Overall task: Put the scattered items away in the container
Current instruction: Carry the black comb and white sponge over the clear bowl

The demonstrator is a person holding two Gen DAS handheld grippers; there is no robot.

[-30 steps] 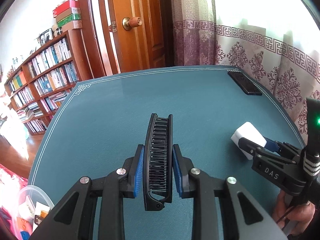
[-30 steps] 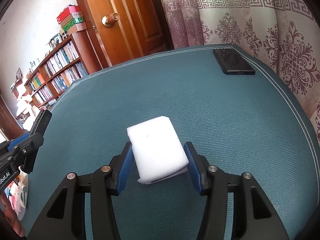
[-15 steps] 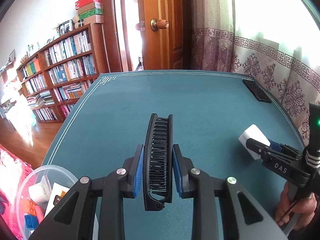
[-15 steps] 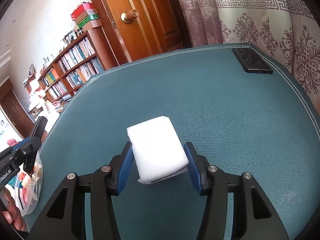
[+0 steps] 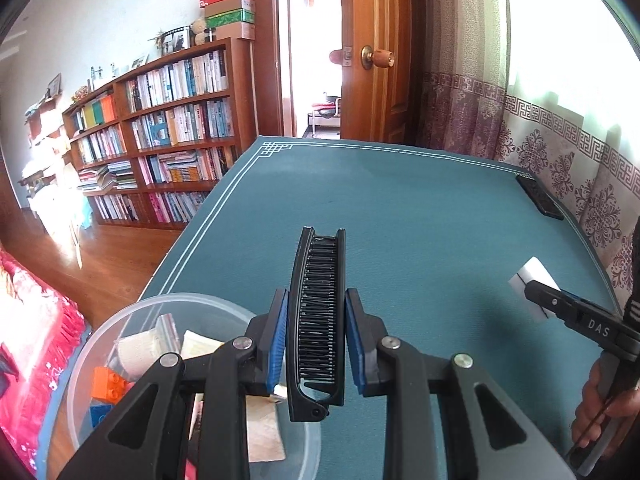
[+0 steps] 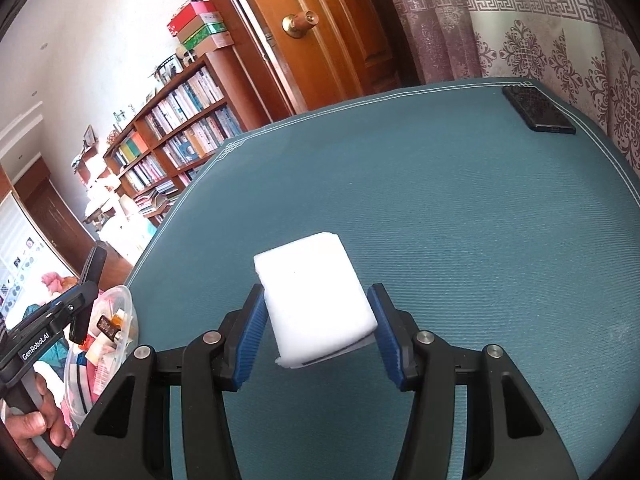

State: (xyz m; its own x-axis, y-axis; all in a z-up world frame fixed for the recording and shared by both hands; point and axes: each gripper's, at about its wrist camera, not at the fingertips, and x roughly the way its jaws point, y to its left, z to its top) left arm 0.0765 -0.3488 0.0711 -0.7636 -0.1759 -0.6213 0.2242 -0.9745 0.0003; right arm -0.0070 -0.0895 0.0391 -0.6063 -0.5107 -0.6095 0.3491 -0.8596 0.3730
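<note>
I am looking across a wide table [image 5: 420, 208] covered in a teal cloth with a thin white border line, set in a room with a bookcase [image 5: 160, 148] along the left wall and a wooden door [image 5: 376, 60] ahead. Near the table's front left edge stands a round clear plastic tub [image 5: 92, 344], already holding a heap of small things, among them an orange toy brick [image 5: 109, 381] and some paper packets. A dark phone [image 6: 538, 114] lies flat at the far right corner, well away from everything else. My left claw [image 5: 316, 340] is pinching a black folding comb [image 5: 318, 320] across its narrow sides, the comb pointing forward, its rear end above the tub's near right rim. My right claw [image 6: 316, 320] is clamped on a white sponge block [image 6: 314, 300], held by its two long sides above the cloth, out to the right of the tub. I judge the comb to be light, stiff and smooth, so it could slide between the pads; the grip near its hinged end looks sensible. The sponge looks very light and soft, likely to squash under pressure but unlikely to slip, and safe to drop. The tub itself looks light enough to skid if bumped.
</note>
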